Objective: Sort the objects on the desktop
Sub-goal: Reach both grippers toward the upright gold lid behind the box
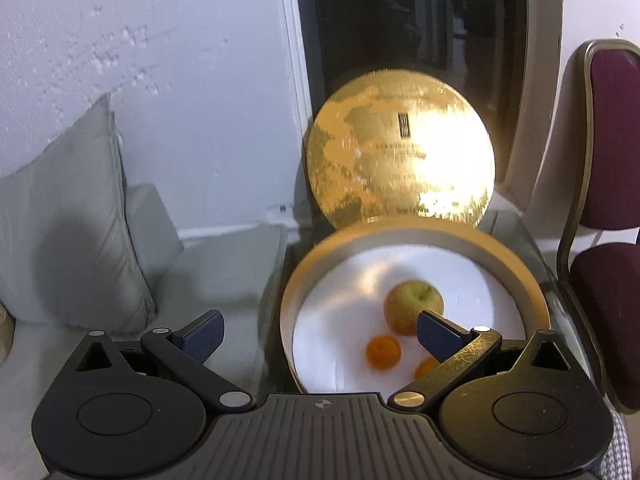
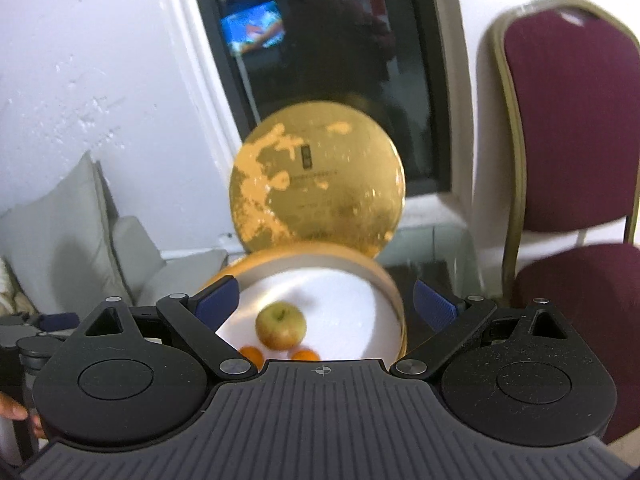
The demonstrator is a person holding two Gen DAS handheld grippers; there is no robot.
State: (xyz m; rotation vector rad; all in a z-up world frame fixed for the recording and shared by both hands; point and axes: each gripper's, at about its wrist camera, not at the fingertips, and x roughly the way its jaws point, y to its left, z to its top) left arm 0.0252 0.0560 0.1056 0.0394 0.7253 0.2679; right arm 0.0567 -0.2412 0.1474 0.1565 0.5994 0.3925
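A round gold-rimmed box (image 1: 520, 280) with a white inside sits on a glass table. In it lie a yellow-green apple (image 1: 412, 304) and two small oranges (image 1: 383, 353). Its gold lid (image 1: 400, 148) stands upright behind it, leaning on the window. My left gripper (image 1: 320, 334) is open above the box's left rim, nothing between its fingers. The right wrist view shows the same box (image 2: 384, 276), apple (image 2: 281, 325), oranges (image 2: 253, 354) and lid (image 2: 318, 178). My right gripper (image 2: 326, 304) is open and spans the box from above.
A maroon padded chair (image 1: 608, 160) stands right of the table, also in the right wrist view (image 2: 572, 120). Grey cushions (image 1: 68, 220) lie on a sofa at the left. A dark window (image 2: 340, 60) is behind the lid. A hand (image 2: 16, 412) shows at lower left.
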